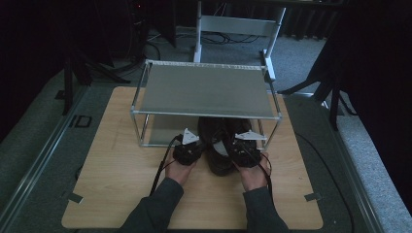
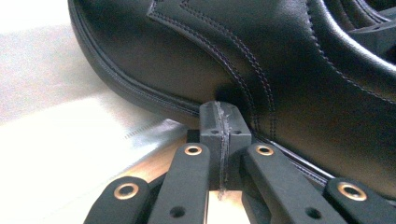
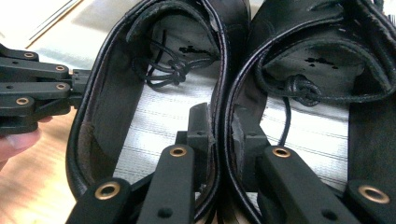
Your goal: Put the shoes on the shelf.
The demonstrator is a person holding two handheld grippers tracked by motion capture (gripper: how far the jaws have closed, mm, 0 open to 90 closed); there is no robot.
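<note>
Black leather shoes (image 3: 224, 93) travel as a pair: right gripper (image 3: 224, 126) pinches their adjoining collars together, while left gripper (image 2: 223, 126), clenched empty, steadies the outer side.

smooth black leather shoes (image 2: 261, 60), wood-grain table (image 1: 121, 170), matt metal rack (image 1: 206, 92).

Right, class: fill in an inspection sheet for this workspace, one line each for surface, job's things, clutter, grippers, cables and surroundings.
Surface: wooden tabletop, bare at the near side.
Job's things: pair of black shoes side by side, toes under the metal rack.
Clutter: nothing seen.
Grippers: left gripper shut, empty, tips against the outer side of the left shoe; right gripper pinching both shoes' inner walls together.
Cables: one cable trails from the left gripper, another runs along the right hand.
Surroundings: grey floor, dark stands, white frame behind.
</note>
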